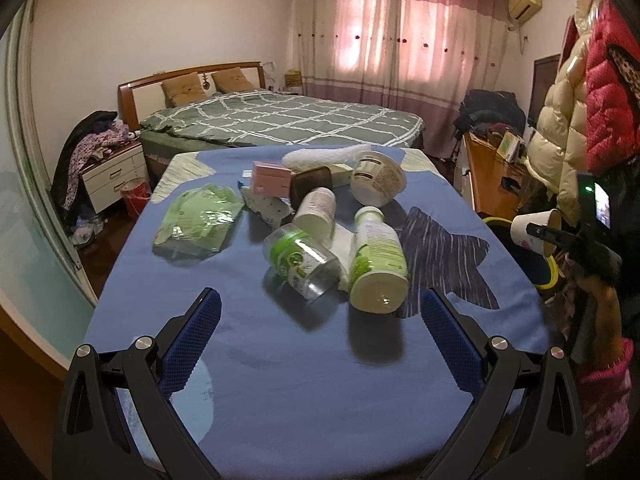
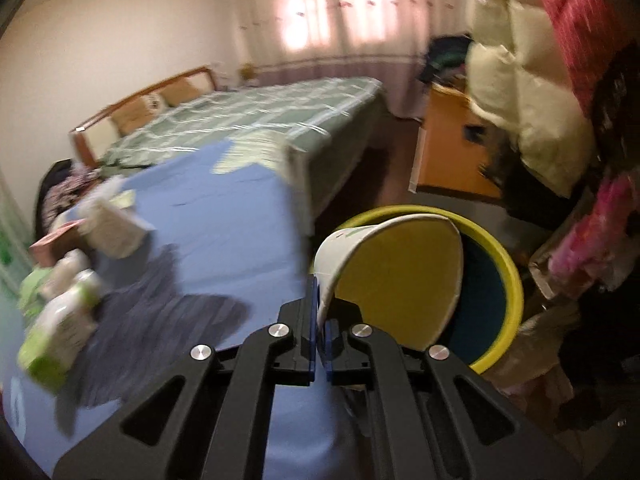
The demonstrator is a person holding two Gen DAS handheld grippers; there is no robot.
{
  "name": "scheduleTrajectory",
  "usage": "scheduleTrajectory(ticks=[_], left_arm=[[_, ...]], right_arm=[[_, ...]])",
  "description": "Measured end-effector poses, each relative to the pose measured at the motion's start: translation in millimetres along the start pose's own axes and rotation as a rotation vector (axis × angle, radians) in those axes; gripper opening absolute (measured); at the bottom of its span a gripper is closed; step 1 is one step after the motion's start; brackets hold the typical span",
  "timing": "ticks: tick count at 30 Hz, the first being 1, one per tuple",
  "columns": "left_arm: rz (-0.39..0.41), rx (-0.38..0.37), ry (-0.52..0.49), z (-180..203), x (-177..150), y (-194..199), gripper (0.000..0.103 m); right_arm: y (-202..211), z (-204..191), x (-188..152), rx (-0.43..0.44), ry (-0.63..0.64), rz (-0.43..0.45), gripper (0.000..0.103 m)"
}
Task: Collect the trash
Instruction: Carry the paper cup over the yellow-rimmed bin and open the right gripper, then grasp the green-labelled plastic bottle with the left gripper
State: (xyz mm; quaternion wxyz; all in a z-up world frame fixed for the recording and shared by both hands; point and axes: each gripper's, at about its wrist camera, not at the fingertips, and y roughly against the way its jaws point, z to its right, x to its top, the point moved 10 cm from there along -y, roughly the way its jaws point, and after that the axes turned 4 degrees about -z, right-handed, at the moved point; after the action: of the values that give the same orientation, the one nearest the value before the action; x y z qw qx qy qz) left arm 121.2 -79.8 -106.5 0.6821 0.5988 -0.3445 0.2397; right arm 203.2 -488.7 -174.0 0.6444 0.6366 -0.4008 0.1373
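One paper cup (image 2: 384, 276), pinched by its wall in the right claw (image 2: 321, 340), hangs over the yellow bin (image 2: 508, 280) at lower right; released early, it could miss. The left claw (image 1: 320, 312) gapes wide over the surface (image 1: 280, 360).

The left gripper (image 1: 320, 312) hovers over the blue-covered desk (image 1: 280, 360), its blue-padded fingers (image 1: 200, 328) spread wide with nothing between them. Just beyond the fingers lies a white bottle with a green label (image 1: 376, 264), touching a clear plastic bottle (image 1: 300, 260) on its left. Left of that, well apart, lies a green wrapper (image 1: 196, 220). Right of the white bottle, off the desk edge, the right gripper (image 1: 538, 231) pinches a paper cup (image 1: 534, 230) above a yellow-rimmed bin (image 1: 550, 276).
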Motion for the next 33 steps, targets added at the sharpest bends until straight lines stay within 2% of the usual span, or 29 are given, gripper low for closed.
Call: scheduleTrajectory(ticks=[2, 6, 9, 10, 15, 23, 33], left_arm=[[-0.007, -0.006, -0.018, 7, 0, -6, 0.099], [-0.023, -0.021, -0.048, 20, 1, -20, 0.099], [-0.037, -0.045, -0.068, 30, 1, -32, 0.099], [-0.041, -0.050, -0.078, 33, 1, -37, 0.099], [-0.066, -0.069, -0.098, 43, 3, -57, 0.099], [-0.087, -0.077, -0.125, 51, 8, -87, 0.099], [-0.165, -0.079, -0.140, 54, -2, -117, 0.072]], right_arm=[[-13, 12, 0, -0.055, -0.032, -0.011, 0.003], [-20, 26, -3, -0.094, -0.101, -0.028, 0.008], [-19, 30, -2, -0.123, -0.122, -0.019, 0.030], [-19, 31, -3, -0.125, -0.128, -0.020, 0.032], [-22, 37, -6, -0.132, -0.156, -0.041, 0.034], [-24, 33, -4, -0.156, -0.132, -0.044, 0.035], [-25, 30, -4, -0.152, -0.131, -0.051, 0.035]])
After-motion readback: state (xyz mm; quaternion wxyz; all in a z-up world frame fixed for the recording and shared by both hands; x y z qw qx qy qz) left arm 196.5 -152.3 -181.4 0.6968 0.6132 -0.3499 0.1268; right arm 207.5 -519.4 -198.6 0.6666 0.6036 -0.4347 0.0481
